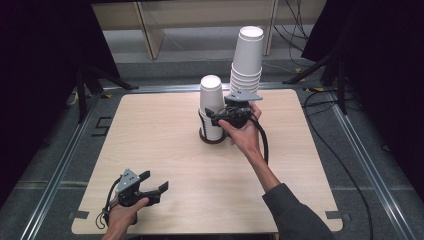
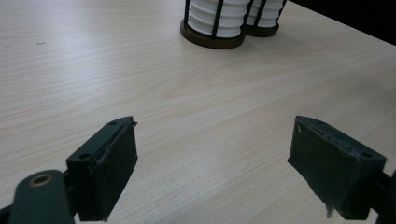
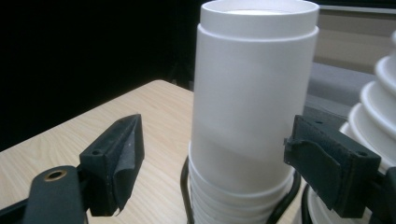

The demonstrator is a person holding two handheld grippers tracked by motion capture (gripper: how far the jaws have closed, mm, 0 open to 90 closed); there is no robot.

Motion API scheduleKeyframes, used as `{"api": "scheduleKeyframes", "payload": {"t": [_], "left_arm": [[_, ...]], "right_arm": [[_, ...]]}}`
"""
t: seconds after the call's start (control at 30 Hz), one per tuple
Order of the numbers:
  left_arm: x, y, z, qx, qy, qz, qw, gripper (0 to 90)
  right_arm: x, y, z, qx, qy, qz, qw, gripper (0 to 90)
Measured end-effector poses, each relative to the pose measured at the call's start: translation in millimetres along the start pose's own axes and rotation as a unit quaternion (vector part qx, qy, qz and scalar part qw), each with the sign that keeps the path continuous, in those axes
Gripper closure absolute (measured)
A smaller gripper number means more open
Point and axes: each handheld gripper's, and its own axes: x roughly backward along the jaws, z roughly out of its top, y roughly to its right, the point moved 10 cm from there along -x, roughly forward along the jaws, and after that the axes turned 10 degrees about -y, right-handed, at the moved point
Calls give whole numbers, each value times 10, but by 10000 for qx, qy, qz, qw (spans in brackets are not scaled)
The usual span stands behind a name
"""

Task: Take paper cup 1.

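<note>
A short stack of white paper cups (image 1: pixel 210 100) stands upside down in a black wire holder (image 1: pixel 210 137) at the middle of the table. Beside it, a taller stack of white cups (image 1: pixel 247 60) rises from a second holder. My right gripper (image 1: pixel 214 116) is held level at the short stack, open. In the right gripper view the top cup (image 3: pixel 252 93) stands between the jaws of the right gripper (image 3: pixel 212 158); the left jaw is clear of it and the right jaw sits close at its edge. My left gripper (image 1: pixel 156 180) rests open near the front left of the table, with nothing between the jaws.
The light wooden table (image 1: pixel 165 150) has bare board between the left gripper (image 2: pixel 212 154) and the two holders (image 2: pixel 212 28). The tall stack (image 3: pixel 373 107) stands right beside the right jaw. Cables and black stands lie around the table's far edge.
</note>
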Motion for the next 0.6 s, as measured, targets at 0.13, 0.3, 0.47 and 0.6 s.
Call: {"api": "scheduleKeyframes", "payload": {"t": [0.13, 0.3, 0.47, 0.6], "left_arm": [[5, 3, -14, -66, -71, 14, 10000, 145], [0, 18, -11, -43, -59, 0, 10000, 145], [6, 11, -13, -66, -73, 11, 10000, 145], [-7, 22, -6, -36, -35, -24, 10000, 145]], "right_arm": [[-58, 14, 16, -110, -62, -95, 9999, 203], [-114, 50, 49, -171, -34, -148, 9997, 195], [-150, 91, 71, -170, -89, -280, 9994, 190], [-186, 84, 77, -267, -98, -265, 9992, 181]]}}
